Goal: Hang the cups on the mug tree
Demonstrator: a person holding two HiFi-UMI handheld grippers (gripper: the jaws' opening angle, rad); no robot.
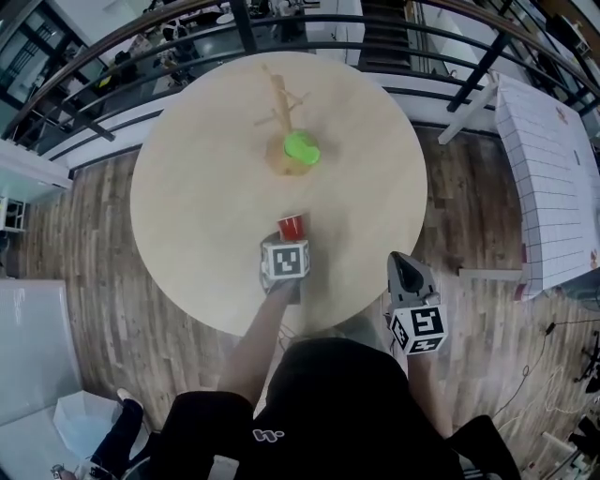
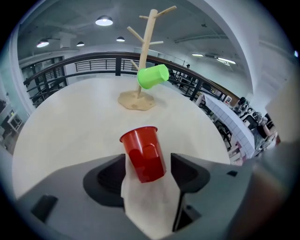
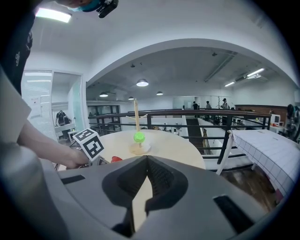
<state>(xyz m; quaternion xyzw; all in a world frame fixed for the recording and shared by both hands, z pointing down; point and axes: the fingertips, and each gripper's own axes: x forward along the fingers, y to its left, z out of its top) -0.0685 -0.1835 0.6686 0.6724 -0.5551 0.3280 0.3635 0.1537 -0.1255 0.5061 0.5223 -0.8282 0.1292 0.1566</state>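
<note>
The left gripper [image 2: 149,160] is held open around the red cup [image 2: 143,152] — it should be centred and closed gently below the rim before anything is lifted.

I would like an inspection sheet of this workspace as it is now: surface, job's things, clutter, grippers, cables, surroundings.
surface: round pale wooden table.
job's things: mug tree upright toward the far side, green cup hanging on it; red cup upright toward the near side.
clutter: nothing seen.
grippers: left gripper open, jaws either side of the red cup, not pressing; right gripper shut, empty, by the table's near right edge.
cables: nothing seen on the table.
surroundings: wood floor, black railing beyond the table.
</note>
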